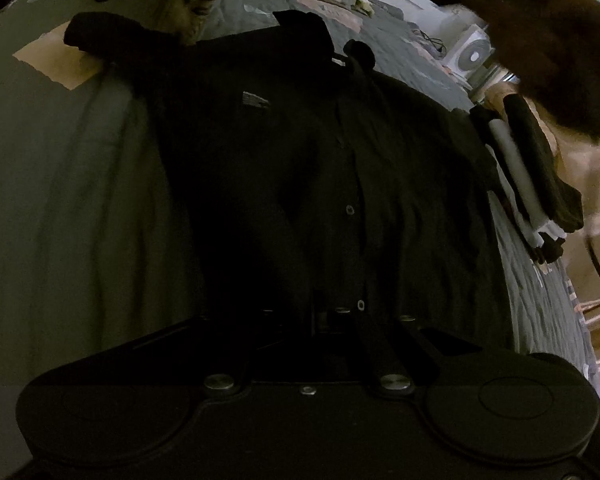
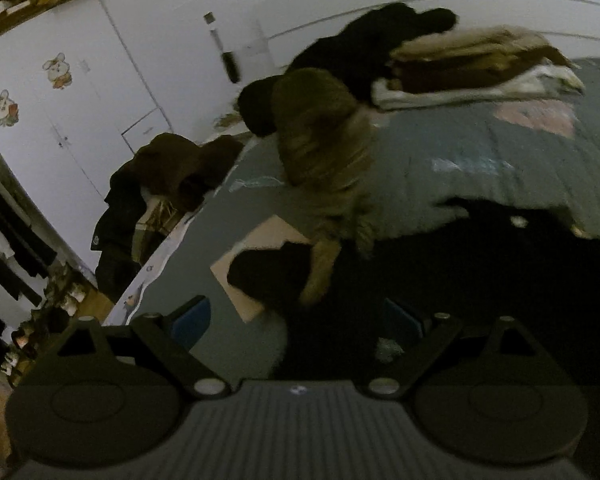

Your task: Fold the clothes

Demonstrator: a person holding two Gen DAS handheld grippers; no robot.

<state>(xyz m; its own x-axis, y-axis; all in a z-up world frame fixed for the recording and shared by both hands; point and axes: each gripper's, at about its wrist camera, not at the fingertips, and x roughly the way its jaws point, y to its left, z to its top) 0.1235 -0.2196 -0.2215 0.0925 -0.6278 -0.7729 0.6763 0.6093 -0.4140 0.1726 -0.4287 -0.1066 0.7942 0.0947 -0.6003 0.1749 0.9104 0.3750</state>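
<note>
A black button-up shirt (image 1: 300, 168) lies spread face up on the grey bed cover (image 1: 60, 200), collar at the far end. At its near hem my left gripper (image 1: 336, 314) is shut, pinching the cloth by the lowest button. In the right wrist view my right gripper (image 2: 298, 320) hovers with its blue fingers (image 2: 192, 320) wide apart; under it lie the shirt's (image 2: 460, 280) edge and sleeve (image 2: 268, 276). The picture there is smeared. A brown striped cat (image 2: 324, 152) sits on the bed with a paw on that sleeve.
A tan sheet (image 2: 260, 236) lies under the sleeve. Folded clothes (image 2: 480, 64) are stacked at the bed's far side, and more folded pieces (image 1: 532, 176) at its right edge. A chair heaped with clothes (image 2: 172, 168) and a white wardrobe (image 2: 80, 100) stand beyond the bed. A blurred dark shape (image 1: 540, 40) fills the left view's upper right.
</note>
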